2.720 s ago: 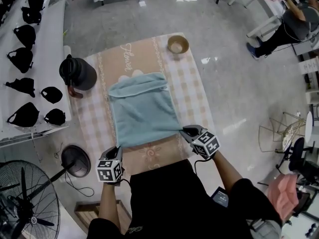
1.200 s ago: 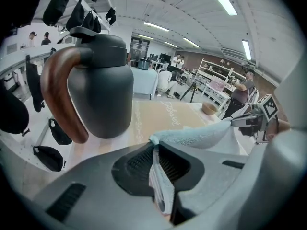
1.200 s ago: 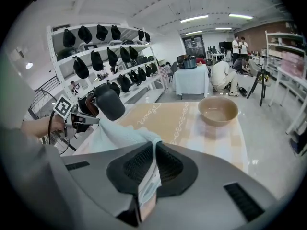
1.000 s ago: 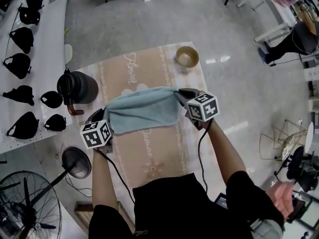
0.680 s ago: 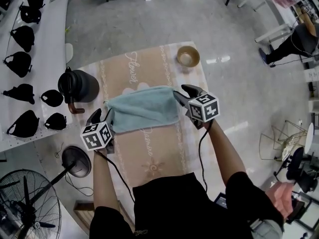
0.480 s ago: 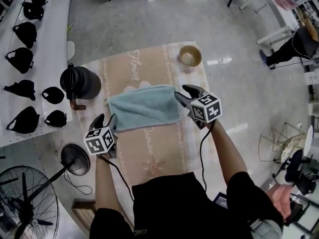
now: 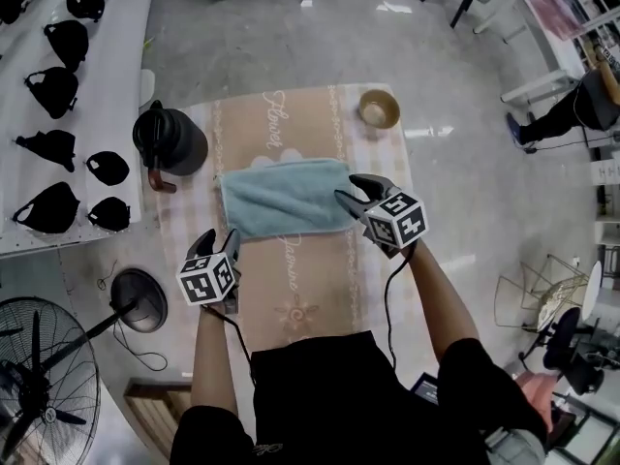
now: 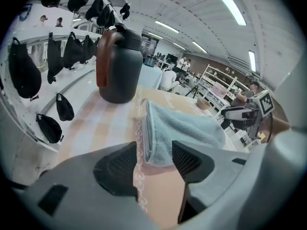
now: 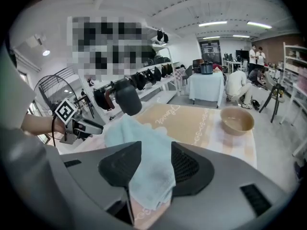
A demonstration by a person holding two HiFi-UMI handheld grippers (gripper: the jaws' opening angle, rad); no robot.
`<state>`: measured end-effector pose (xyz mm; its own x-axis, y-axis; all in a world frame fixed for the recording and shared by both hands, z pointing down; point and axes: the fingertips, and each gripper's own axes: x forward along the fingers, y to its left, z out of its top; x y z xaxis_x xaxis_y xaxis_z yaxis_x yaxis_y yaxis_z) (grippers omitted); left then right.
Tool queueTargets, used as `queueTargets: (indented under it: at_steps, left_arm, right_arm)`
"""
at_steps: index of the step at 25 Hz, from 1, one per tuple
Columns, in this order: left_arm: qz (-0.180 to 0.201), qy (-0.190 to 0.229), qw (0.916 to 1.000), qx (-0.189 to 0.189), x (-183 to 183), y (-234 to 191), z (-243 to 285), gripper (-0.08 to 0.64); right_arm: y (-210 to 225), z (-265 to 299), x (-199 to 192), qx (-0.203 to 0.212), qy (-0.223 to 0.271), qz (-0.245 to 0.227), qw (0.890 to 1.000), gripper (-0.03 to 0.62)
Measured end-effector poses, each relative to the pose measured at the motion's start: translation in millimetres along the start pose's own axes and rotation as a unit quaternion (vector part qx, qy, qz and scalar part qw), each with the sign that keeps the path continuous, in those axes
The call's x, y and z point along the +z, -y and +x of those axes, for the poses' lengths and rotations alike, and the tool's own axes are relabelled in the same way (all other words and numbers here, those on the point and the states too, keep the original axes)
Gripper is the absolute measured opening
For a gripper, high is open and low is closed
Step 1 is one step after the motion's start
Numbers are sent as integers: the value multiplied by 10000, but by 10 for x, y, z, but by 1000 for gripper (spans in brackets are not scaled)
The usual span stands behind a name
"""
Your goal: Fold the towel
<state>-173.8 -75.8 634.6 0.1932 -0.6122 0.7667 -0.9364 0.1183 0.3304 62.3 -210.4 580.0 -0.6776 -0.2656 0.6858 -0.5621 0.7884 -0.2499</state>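
Light blue terry towel [image 7: 284, 199], folded to a soft oblong of several layers with a looped pile and rounded fold edges, lying flat on a beige tablecloth [image 7: 320, 279] printed with pale checks and scroll script. Left gripper [image 7: 217, 242], grey moulded plastic with dark ribbed pads, at the towel's near-left corner: its jaws have just been opening and stand wide apart, the layered corner showing in the gap with neither pad pressing on it. Right gripper [image 7: 356, 190], at the towel's right short edge: its jaws have likewise just been opening and stand apart, with the towel's limp edge lying loose between the pads. Matte black jug [image 7: 172, 139], squat and round with a brown handle, beyond the towel's far-left corner. Shallow round tan bowl [image 7: 379, 109], beyond the towel's far-right corner.
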Motion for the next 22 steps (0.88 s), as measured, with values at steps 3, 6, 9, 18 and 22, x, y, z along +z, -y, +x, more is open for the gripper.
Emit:
queueTargets:
  at_steps: [3, 6, 9, 18, 22]
  left_arm:
    - [-93, 29, 9999, 124, -119, 30, -74, 222]
    - [-336, 148, 9989, 288, -187, 32, -140, 222]
    - [-629, 285, 9967, 429, -232, 79, -176, 222]
    - [-1380, 373, 9887, 442, -371, 189, -145, 222]
    - [-2027, 492, 9776, 271, -400, 132, -60, 222]
  right_arm:
    - [-182, 46, 82, 250, -113, -382, 9989, 176]
    - [-375, 155, 219, 486, -326, -1001, 9933, 176]
    - [-561, 298, 353, 764, -533, -1688, 9812, 176]
    - [-1046, 778, 722, 1735, -844, -2722, 9427, 176]
    - [-1190, 1079, 718, 2087, -1208, -3010, 9226, 180]
